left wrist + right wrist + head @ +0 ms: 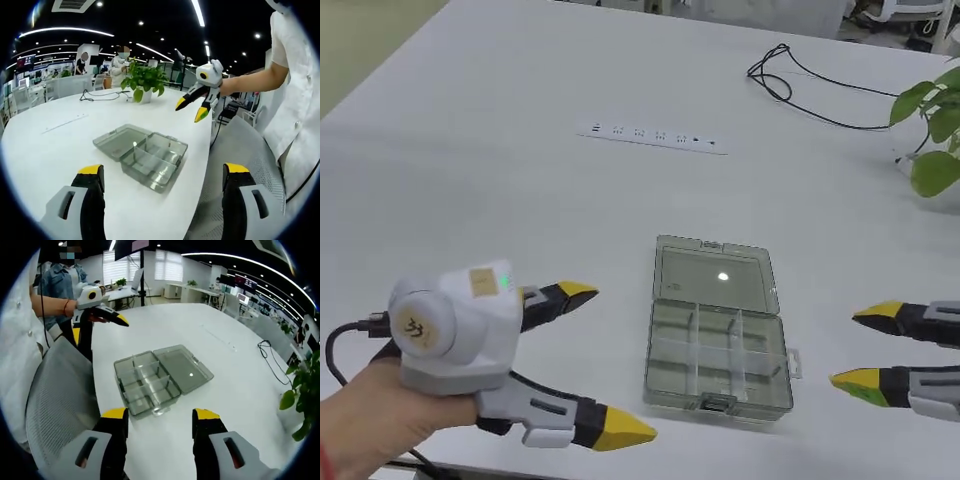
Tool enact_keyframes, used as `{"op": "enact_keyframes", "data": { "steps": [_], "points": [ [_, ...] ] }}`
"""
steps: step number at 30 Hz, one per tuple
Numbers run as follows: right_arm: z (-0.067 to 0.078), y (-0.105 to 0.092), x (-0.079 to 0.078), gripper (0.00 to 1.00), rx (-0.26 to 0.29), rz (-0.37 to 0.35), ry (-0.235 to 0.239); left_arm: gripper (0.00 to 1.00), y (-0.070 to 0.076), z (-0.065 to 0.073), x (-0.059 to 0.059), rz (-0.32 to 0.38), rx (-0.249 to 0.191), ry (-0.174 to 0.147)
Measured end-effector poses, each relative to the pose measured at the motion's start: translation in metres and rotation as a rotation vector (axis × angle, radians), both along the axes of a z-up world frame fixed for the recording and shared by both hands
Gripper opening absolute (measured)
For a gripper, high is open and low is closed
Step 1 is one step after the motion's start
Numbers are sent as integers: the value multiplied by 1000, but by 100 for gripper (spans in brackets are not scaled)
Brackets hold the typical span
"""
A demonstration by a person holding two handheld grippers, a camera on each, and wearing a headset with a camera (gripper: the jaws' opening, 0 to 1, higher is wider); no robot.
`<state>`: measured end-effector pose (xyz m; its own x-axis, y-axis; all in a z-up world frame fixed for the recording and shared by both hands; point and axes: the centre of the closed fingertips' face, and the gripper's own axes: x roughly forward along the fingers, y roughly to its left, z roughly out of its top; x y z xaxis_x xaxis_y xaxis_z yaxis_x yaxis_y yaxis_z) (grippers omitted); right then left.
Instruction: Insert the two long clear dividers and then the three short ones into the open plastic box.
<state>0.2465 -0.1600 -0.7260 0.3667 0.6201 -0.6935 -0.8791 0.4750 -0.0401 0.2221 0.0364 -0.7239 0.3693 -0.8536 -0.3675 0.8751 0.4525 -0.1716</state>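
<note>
Open plastic box (760, 404) on white table (470, 150), lid (715, 275) flat at 12 o'clock, clear dividers (718, 340) seated inside (count unclear), left gripper (608, 362) at its 8 o'clock, right gripper (855, 348) at 3, both spread wide, empty.

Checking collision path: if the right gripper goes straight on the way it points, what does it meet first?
Probably the open plastic box: it lies dead ahead between the open jaws of the right gripper, with only bare table between. Height is unclear, so it might pass just over the box.
</note>
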Motion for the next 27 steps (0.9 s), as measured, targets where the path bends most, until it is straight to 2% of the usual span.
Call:
{"op": "enact_keyframes", "data": {
  "steps": [7, 16, 19, 22, 27],
  "points": [
    [-1, -9, -5, 63, 49, -66, -15, 100, 0, -5, -1, -12, 18, 4],
    [-17, -14, -19, 76, 86, -109, 18, 100, 2, -13, -1, -18, 41, 15],
    [-20, -17, -20, 78, 80, -117, 19, 100, 3, -17, -3, -24, 51, 19],
    [-18, -16, -19, 79, 98, -134, 17, 100, 3, -19, -6, -31, 61, 24],
    [-16, -17, -19, 80, 99, -134, 13, 100, 4, -19, -6, -24, 58, 21]
  ]
}}
